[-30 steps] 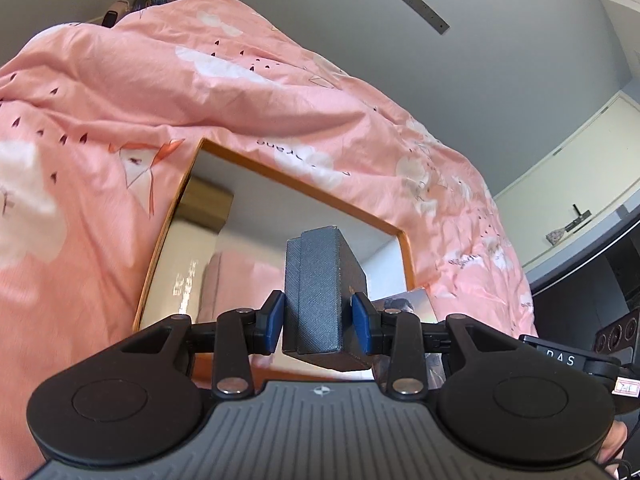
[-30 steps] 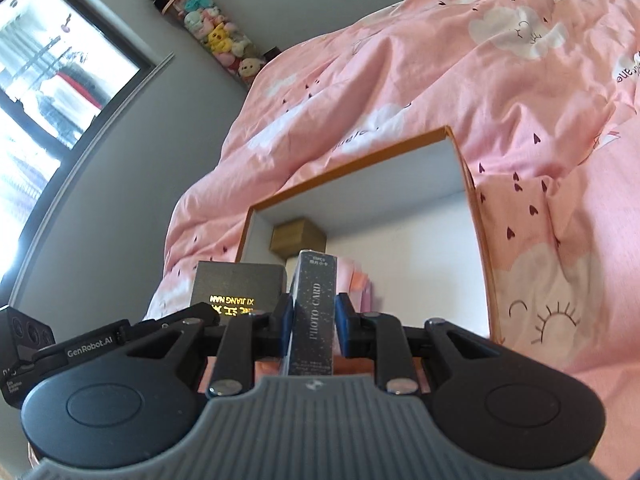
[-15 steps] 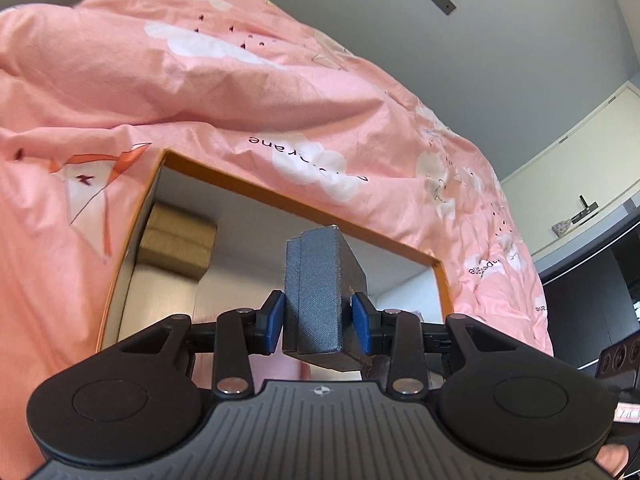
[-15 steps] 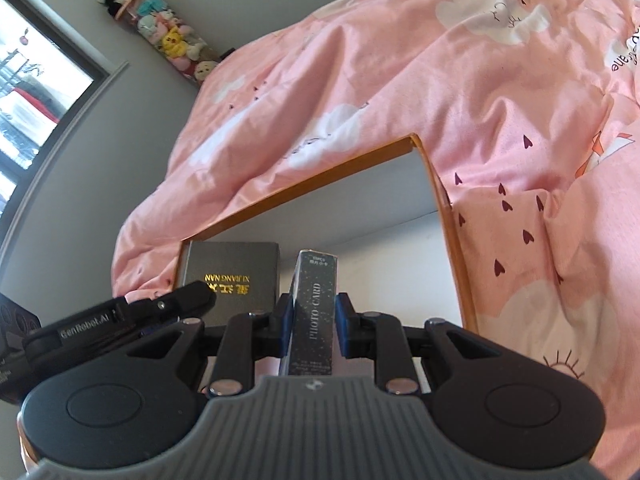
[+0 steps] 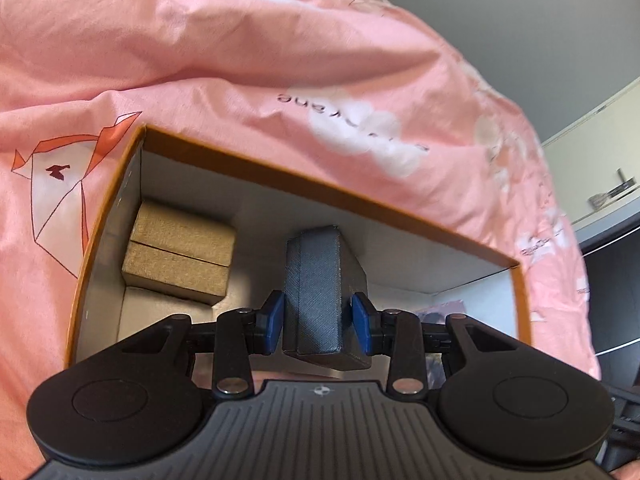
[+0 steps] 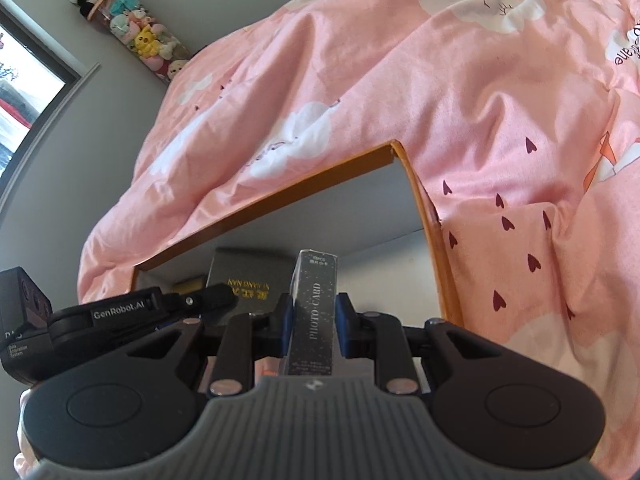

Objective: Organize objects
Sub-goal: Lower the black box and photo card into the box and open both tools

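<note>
Since a second ago both grippers have moved closer over the orange-rimmed box (image 5: 404, 210) lying on the pink duvet (image 5: 240, 52), so its white interior now fills more of each view. The left gripper (image 5: 318, 324) has its jaws clenched on a dark grey textured box (image 5: 316, 288), held upright above the middle of the open box. A tan box (image 5: 180, 256) already sits inside, tucked in the far left corner. The right gripper (image 6: 310, 326) has its jaws clenched on a slim black carton printed "PHOTO CARD" (image 6: 314, 312), also upright, over the box's right part. To its left a black box with gold lettering (image 6: 250, 280) appears to be what the left gripper carries — I cannot be sure.

The likely risk is crowding: two grippers lowering into one box close together could knock each other. The soft duvet may also let the box tilt if a wall is pressed
</note>
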The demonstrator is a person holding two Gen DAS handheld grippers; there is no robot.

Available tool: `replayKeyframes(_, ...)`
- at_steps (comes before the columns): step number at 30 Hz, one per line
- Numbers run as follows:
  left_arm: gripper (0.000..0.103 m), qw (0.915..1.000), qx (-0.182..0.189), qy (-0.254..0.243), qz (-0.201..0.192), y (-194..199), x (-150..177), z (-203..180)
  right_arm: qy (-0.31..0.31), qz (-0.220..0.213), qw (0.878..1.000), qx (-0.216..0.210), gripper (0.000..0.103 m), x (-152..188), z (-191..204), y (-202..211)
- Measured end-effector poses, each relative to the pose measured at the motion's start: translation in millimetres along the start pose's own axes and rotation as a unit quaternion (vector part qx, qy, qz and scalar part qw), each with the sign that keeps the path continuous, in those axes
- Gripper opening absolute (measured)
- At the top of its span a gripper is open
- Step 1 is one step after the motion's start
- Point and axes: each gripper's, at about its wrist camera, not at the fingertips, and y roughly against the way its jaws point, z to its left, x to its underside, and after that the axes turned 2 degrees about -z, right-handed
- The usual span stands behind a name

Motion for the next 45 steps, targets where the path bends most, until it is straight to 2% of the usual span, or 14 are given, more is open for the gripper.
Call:
replayKeyframes(7, 0.043, 0.9994, -0.028, 0.003, 0.019, -8, -4, 6, 0.034, -0.007, 0.999, 0.029, 0.024, 1, 13, -19)
replayKeyframes(11, 0.042, 0.9974, -0.066, -0.027, 0.01, -5, -4, 2, 0.058, -0.008, 0.997, 0.047, 0.024, 3, 18, -30)
replayKeyframes(14, 0.044, 0.9972, -0.065, -0.037, 0.006, -1, -3, 1, 0.064, -0.007, 0.997, 0.049, 0.024, 2, 20, -36)
replayKeyframes(22, 0.044, 0.994, -0.077, -0.067, -0.038, 27, 4, -5, 0.104, -0.006, 0.993, 0.052, 0.024, 0, 37, -54)
replayKeyframes(23, 0.041, 0.9939, -0.078, -0.067, -0.04, 31, 4, -5, 0.109, -0.003, 0.993, 0.05, 0.024, 0, 40, -57)
replayKeyframes(27, 0.04, 0.9958, -0.061, -0.053, -0.042, 42, 6, 0, 0.127, 0.001, 0.991, 0.04, 0.024, 2, 51, -62)
replayKeyframes(32, 0.04, 0.9948, -0.06, -0.061, -0.056, 48, 18, -4, 0.104, 0.008, 0.994, 0.03, 0.024, 1, 45, -62)
replayKeyframes(36, 0.04, 0.9963, -0.055, -0.047, -0.046, 49, 26, -3, 0.068, 0.019, 0.997, 0.026, 0.024, -1, 31, -65)
replayKeyframes(40, 0.04, 0.9947, -0.084, -0.044, -0.04, 47, 35, -6, 0.064, 0.032, 0.997, 0.038, 0.024, 0, 28, -68)
replayKeyframes(42, 0.04, 0.9946, -0.086, -0.045, -0.035, 46, 40, -5, 0.066, 0.034, 0.996, 0.044, 0.024, 1, 27, -68)
replayKeyframes(43, 0.04, 0.9944, -0.089, -0.046, -0.033, 45, 42, -5, 0.071, 0.036, 0.996, 0.05, 0.022, 0, 28, -68)
replayKeyframes(44, 0.04, 0.9939, -0.094, -0.048, -0.033, 44, 43, -5, 0.079, 0.036, 0.994, 0.059, 0.016, 0, 29, -69)
replayKeyframes(45, 0.04, 0.993, -0.1, -0.053, -0.035, 43, 44, -6, 0.089, 0.038, 0.993, 0.069, 0.016, 0, 31, -70)
